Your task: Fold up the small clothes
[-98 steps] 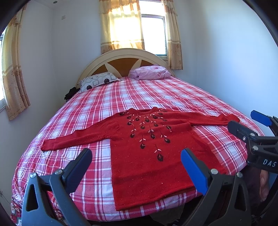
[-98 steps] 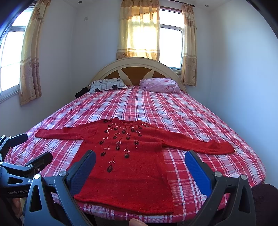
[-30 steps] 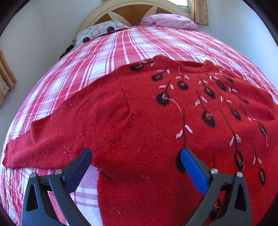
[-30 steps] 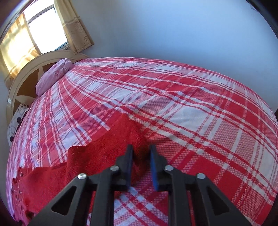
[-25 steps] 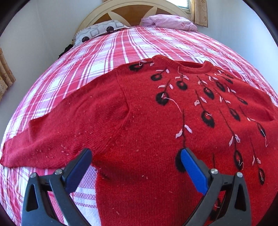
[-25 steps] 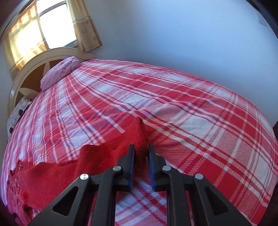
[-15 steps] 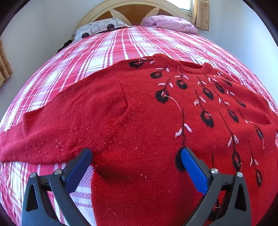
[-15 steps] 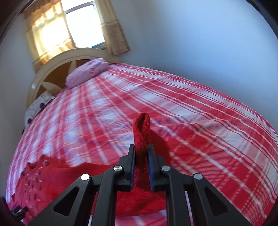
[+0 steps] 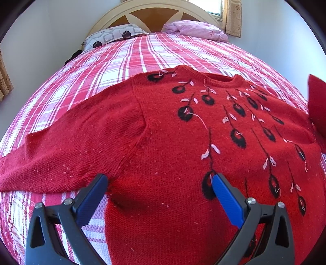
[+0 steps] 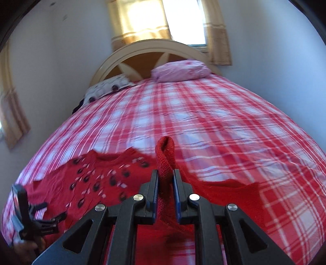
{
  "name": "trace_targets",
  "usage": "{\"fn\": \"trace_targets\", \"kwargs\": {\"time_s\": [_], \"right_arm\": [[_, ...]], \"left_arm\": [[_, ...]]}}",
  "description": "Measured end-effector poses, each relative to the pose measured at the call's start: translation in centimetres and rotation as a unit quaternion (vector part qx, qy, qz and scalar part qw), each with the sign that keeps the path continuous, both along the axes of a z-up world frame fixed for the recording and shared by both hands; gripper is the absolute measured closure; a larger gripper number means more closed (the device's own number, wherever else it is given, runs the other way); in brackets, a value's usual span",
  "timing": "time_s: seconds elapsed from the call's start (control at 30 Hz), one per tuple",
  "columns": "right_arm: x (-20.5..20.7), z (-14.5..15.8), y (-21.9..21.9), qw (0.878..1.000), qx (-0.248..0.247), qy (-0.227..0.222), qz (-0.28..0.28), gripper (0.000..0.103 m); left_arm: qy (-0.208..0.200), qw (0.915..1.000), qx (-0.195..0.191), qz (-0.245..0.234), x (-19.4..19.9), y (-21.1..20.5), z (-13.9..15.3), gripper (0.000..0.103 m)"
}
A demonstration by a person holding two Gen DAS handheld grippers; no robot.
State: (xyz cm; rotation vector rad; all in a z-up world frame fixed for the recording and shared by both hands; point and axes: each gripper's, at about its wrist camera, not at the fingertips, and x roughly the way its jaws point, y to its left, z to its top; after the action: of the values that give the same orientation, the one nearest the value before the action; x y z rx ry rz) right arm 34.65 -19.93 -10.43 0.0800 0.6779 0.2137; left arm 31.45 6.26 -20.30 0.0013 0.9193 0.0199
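On bed (image 9: pixel 154 51): red sweater (image 9: pixel 173 146); right tongs (image 10: pixel 165 195) pinch sleeve (image 10: pixel 165 155).

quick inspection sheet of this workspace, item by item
surface: bed with red plaid bedspread, smooth.
job's things: red sweater lies face up, left sleeve spread flat; right sleeve cuff lifted off the bed.
clutter: patterned pillow and pink pillow at the headboard.
grippers: left gripper open over the sweater's left armpit; right gripper shut on the cuff.
cables: nothing seen.
surroundings: white walls, curtained window.
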Motion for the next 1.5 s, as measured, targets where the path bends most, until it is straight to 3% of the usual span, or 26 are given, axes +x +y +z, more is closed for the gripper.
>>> {"fn": "trace_targets", "kwargs": {"time_s": [0.17,0.2,0.23,0.3,0.4,0.53,0.63,0.7,0.8,0.93,1.0,1.13,1.17,1.2,1.27,1.5], "right_arm": [[0.1,-4.3,3.9,0.997,0.003,0.041,0.058,0.088],[0.2,-5.3,4.2,0.996,0.004,0.055,0.076,0.079],[-0.1,-5.7,4.4,0.994,-0.001,0.065,0.084,0.054],[-0.9,-5.9,3.3,0.993,0.001,0.071,0.097,0.03],[-3.9,-4.7,0.2,0.994,0.019,0.043,0.1,0.03],[-6.4,-4.0,-4.8,0.998,0.019,0.015,0.052,0.03],[-7.4,-4.7,-8.1,1.0,0.023,0.004,-0.007,0.03],[-7.4,-5.3,-9.5,0.999,0.022,0.003,-0.031,0.03],[-7.3,-6.2,-10.9,0.999,0.018,0.005,-0.048,0.03],[-7.0,-7.0,-11.8,0.997,0.032,0.01,-0.063,0.03],[-7.1,-7.0,-12.2,0.997,0.041,0.006,-0.065,0.03],[-6.8,-7.6,-12.2,0.997,0.047,0.014,-0.066,0.03],[-6.6,-7.8,-12.2,0.997,0.047,0.02,-0.066,0.03],[-6.5,-7.9,-12.2,0.996,0.047,0.023,-0.066,0.03],[-6.4,-8.0,-12.3,0.996,0.051,0.025,-0.069,0.03],[-6.7,-8.2,-12.5,0.995,0.052,0.023,-0.076,0.03]], "left_arm": [[0.001,0.9999,-0.003,-0.013,0.0,-0.3,0.0,0.0],[0.002,0.9998,-0.002,-0.018,0.0,-0.4,0.0,0.0],[0.003,0.9997,-0.001,-0.023,-0.1,-0.6,0.0,0.0],[0.01,0.9994,-0.005,-0.032,-0.1,-0.7,0.2,0.0],[0.025,0.9985,-0.037,-0.03,-0.4,-0.5,0.8,0.0],[0.031,0.9943,-0.092,-0.043,-0.8,-2.0,2.4,0.0],[0.026,0.991,-0.105,-0.078,-0.5,-5.5,3.9,0.001],[0.033,0.9873,-0.115,-0.105,0.1,-8.0,4.4,0.007],[0.052,0.9804,-0.124,-0.144,1.7,-12.3,4.7,0.02],[0.069,0.9791,-0.11,-0.157,4.5,-15.8,3.9,0.022],[0.086,0.9789,-0.109,-0.149,6.0,-16.6,2.9,0.036],[0.094,0.9782,-0.103,-0.154,7.5,-17.8,2.6,0.038],[0.093,0.9781,-0.102,-0.156,7.4,-17.9,2.7,0.048],[0.091,0.9774,-0.105,-0.16,7.3,-18.0,3.0,0.069],[0.092,0.9756,-0.109,-0.167,7.5,-18.3,3.2,0.09],[0.037,0.9744,-0.132,-0.178,6.4,-16.6,6.3,0.094]]}}
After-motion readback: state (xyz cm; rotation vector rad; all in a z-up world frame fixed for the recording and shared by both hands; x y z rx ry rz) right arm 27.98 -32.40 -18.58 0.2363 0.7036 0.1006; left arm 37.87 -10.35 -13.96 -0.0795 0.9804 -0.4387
